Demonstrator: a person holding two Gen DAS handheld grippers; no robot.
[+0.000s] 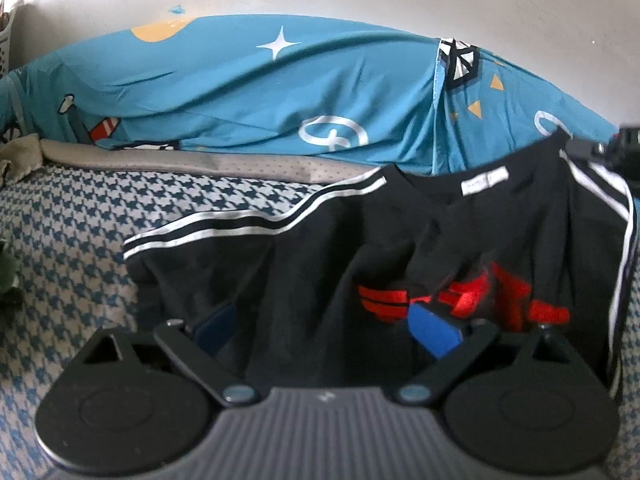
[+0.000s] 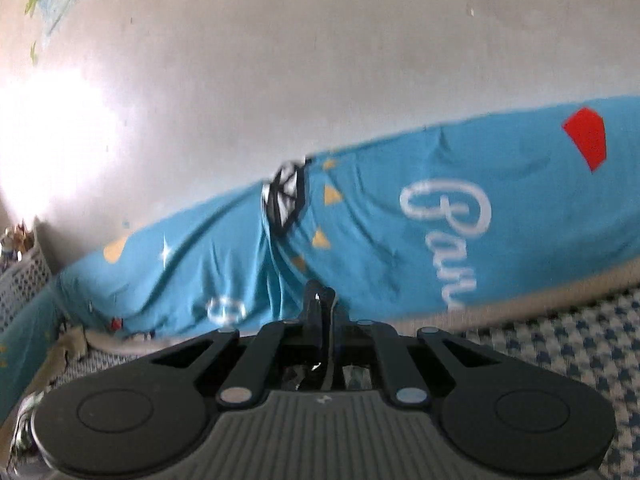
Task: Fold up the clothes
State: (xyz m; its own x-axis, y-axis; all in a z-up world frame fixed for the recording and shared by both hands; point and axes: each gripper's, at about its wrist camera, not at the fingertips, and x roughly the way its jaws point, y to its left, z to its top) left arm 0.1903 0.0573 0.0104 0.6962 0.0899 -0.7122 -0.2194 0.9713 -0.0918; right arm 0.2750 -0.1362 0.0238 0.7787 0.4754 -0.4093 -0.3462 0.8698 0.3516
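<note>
A black T-shirt (image 1: pixel 320 248) with white shoulder stripes and a red chest print lies on the houndstooth bedspread (image 1: pixel 72 216). My left gripper (image 1: pixel 324 330) hovers over the shirt's chest, open wide, its blue pads (image 1: pixel 432 332) apart with nothing pinched. The shirt's right shoulder is pulled up toward my right gripper (image 1: pixel 624 144) at the right edge of the left wrist view. In the right wrist view that gripper (image 2: pixel 320 294) is shut, its fingers pressed together on a thin fold of the black shirt. Most of the cloth is hidden below the fingers.
A rolled blue quilt (image 1: pixel 248 92) with white and yellow prints runs along the pale wall (image 2: pixel 320 60) behind the shirt. A white mesh basket (image 2: pixel 20 284) stands at the far left. An olive cloth (image 1: pixel 20 160) lies at the bed's left end.
</note>
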